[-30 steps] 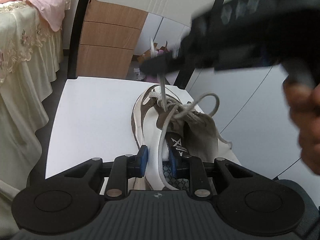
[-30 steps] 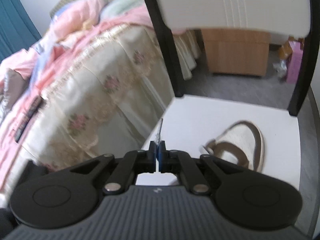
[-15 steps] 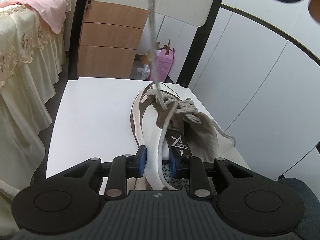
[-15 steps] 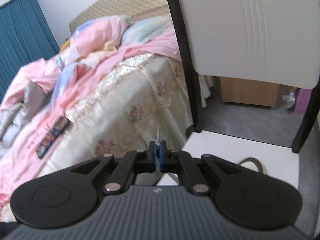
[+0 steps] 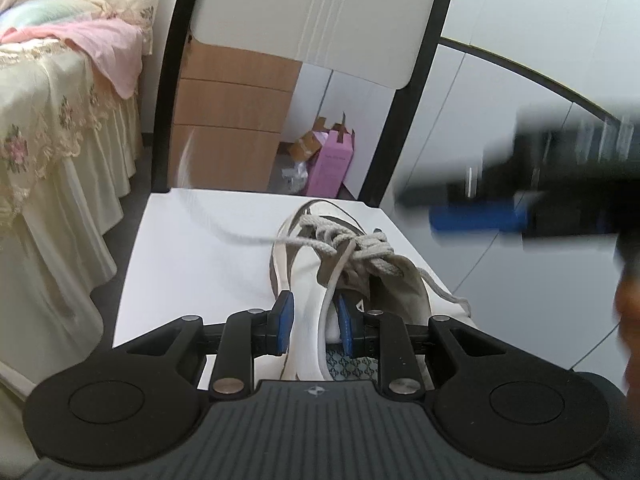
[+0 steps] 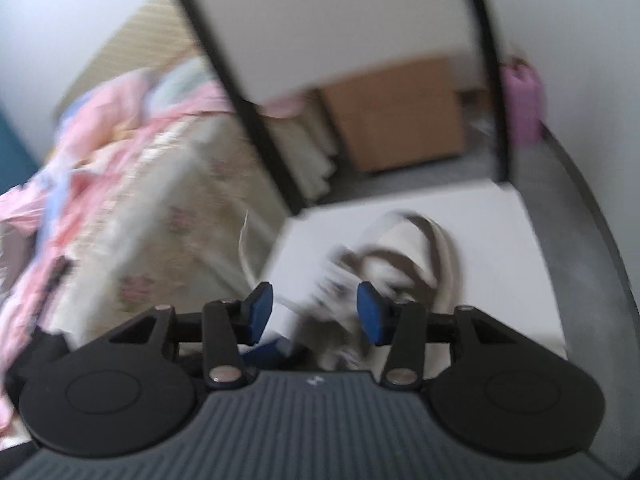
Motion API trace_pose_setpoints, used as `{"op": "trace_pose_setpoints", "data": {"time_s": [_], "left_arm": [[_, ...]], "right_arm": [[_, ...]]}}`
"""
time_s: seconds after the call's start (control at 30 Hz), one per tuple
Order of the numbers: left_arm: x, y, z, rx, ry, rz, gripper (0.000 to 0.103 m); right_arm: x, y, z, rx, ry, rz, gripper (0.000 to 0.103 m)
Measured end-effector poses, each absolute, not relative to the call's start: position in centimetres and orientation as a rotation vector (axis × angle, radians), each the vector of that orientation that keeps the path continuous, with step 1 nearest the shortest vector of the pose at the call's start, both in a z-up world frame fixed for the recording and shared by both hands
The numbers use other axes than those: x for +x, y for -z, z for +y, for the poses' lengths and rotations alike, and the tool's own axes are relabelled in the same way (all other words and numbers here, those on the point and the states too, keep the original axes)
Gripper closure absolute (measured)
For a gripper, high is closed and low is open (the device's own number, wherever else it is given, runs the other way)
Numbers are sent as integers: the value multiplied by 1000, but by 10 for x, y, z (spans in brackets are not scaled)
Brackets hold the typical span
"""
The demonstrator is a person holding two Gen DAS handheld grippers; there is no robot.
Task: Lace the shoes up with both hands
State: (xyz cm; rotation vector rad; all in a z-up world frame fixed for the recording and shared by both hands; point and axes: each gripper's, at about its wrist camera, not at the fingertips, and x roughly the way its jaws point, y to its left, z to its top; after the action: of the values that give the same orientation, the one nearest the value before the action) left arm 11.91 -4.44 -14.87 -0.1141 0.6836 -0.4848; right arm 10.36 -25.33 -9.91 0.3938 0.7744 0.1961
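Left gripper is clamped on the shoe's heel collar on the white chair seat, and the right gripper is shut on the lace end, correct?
Not quite. The right gripper is open, its jaws just opened and the lace is free, as the right wrist view shows. The left gripper does clamp the shoe on the chair seat.

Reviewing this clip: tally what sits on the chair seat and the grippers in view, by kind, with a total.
Shoes: 1, the white and brown shoe on the white chair seat
Laces: 1, the grey lace, one end trailing left over the seat
Grippers: 2, left gripper clamped on the shoe's heel, right gripper open, just released
Total: 4
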Motion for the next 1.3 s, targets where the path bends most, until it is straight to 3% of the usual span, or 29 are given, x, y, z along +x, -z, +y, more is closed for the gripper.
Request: {"op": "trace_pose_setpoints", "data": {"time_s": [0.2, 0.23, 0.3, 0.87, 0.97, 1.03, 1.17, 1.3], "left_arm": [[113, 150, -60, -55, 450, 675, 86], [112, 150, -63, -47, 446, 675, 86], [113, 150, -66, -48, 437, 678, 86], [116, 151, -89, -53, 425, 680, 85], [113, 142, -84, -68, 403, 687, 76], [108, 133, -79, -87, 380, 686, 48], [89, 103, -73, -75, 385, 656, 40], [67, 66, -67, -68, 379, 607, 25]], "right_arm": [[86, 137, -243, 389, -133, 784, 58], [84, 138, -241, 370, -120, 763, 62], [83, 141, -242, 353, -93, 733, 82], [86, 152, -277, 448, -42, 647, 86], [85, 148, -279, 479, -36, 657, 85], [79, 141, -280, 488, -39, 654, 85], [58, 109, -283, 499, -60, 586, 85], [31, 66, -281, 462, -68, 539, 83]]}}
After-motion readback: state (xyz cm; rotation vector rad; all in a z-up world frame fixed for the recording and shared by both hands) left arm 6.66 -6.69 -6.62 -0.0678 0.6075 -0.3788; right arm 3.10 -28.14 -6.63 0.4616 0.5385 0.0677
